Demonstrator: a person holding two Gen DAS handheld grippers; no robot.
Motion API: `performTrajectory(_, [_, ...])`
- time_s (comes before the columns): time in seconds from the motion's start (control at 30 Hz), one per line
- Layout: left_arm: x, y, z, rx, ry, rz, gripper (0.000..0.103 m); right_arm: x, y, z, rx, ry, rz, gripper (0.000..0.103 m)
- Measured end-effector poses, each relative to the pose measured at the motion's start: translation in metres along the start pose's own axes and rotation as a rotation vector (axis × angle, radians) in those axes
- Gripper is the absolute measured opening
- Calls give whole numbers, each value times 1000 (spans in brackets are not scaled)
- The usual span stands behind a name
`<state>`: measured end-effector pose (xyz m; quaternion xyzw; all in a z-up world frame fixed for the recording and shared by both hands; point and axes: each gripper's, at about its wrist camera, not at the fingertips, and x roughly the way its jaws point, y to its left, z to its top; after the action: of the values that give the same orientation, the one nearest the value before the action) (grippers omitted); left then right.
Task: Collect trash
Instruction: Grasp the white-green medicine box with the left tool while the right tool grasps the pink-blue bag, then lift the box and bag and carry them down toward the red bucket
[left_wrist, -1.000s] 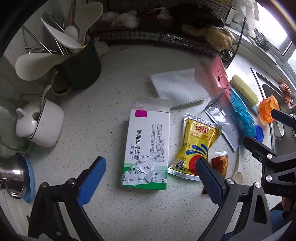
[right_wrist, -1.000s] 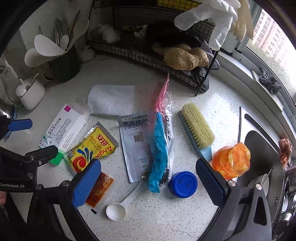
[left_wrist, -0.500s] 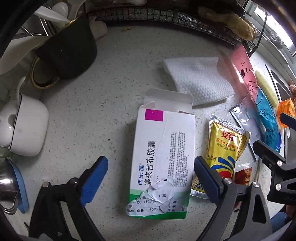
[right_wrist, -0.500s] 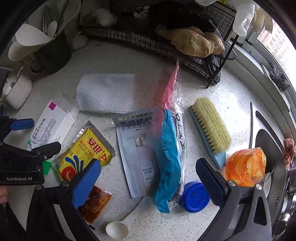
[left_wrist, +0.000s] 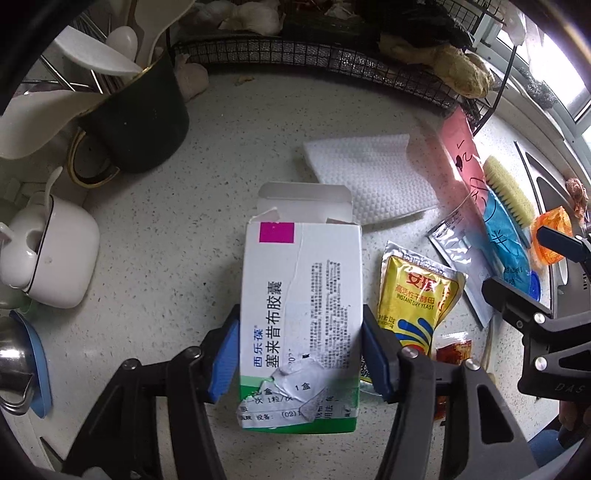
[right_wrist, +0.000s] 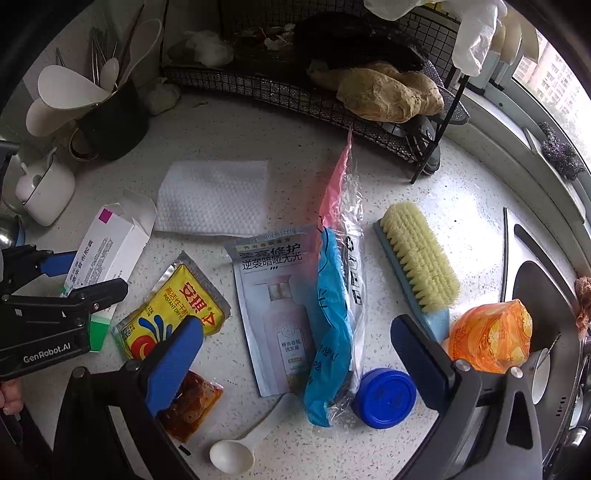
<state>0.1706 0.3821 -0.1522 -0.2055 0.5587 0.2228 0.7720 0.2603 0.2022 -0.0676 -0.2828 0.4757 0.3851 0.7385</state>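
My left hand-held gripper (left_wrist: 300, 357) clamps the torn medicine box (left_wrist: 301, 295) on the tabletop (left_wrist: 207, 206), its near end partly hidden; my right hand-held gripper (right_wrist: 295, 354) hangs wide open over one shampoo sachet (right_wrist: 275, 299); one yeast packet (right_wrist: 173, 310) lies beside the box.

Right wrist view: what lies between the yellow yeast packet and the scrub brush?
In the right wrist view, between the yeast packet and the scrub brush lie a grey shampoo sachet and a pink-and-blue plastic bag.
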Motion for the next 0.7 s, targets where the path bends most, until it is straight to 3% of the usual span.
performTrajectory(0.27, [-5,-9,9,-18,-19,5,57,16,-10,25,-8,34,24,87])
performTrajectory(0.33, [-3,-7,11,-14,-21,8,57,27,-12,29,-8,73,31,69])
performTrajectory(0.4, [-2,-11,12,-5,-23,7,57,37,-14,31,-6,105,31,59])
performTrajectory(0.47, [-2,-12,13,-1,-26,4,57,38,-15,33,-7,95,12,43])
performTrajectory(0.53, [-4,-17,14,-1,-34,3,57,35,-17,35,-8,90,17,19])
performTrajectory(0.7, [-21,-28,7,22,-50,-4,57,24,-22,30,-11,74,44,7])
